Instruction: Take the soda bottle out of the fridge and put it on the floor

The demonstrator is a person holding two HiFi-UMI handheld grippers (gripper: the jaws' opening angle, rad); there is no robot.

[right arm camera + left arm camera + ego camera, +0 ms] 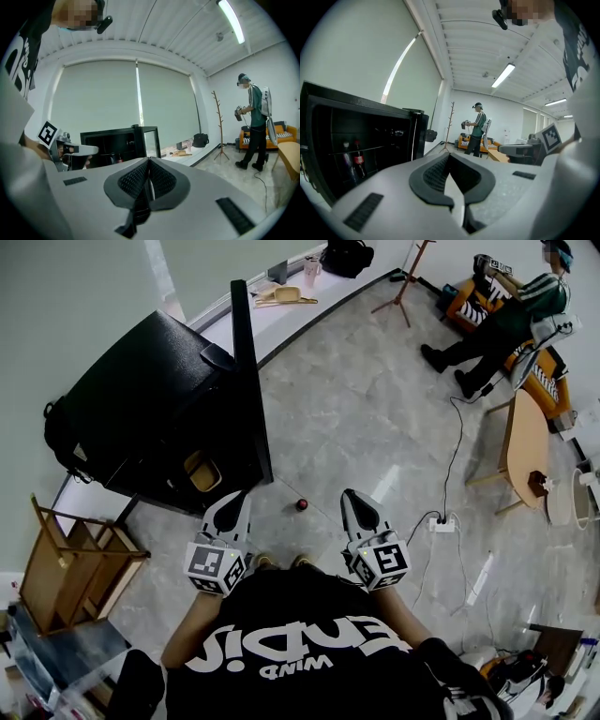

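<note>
Jaws: pressed together on both left gripper (230,505) and right gripper (357,503), nothing held. Soda bottle (357,162): upright on a shelf inside the open fridge (141,399), long axis vertical, ahead and left of both grippers, nearer the left one. Small red thing (302,504) on the floor (375,409) just ahead between the two: perhaps a cap, too small to tell. For any side-on grasp: needs jaws parted wider than the bottle.
</note>
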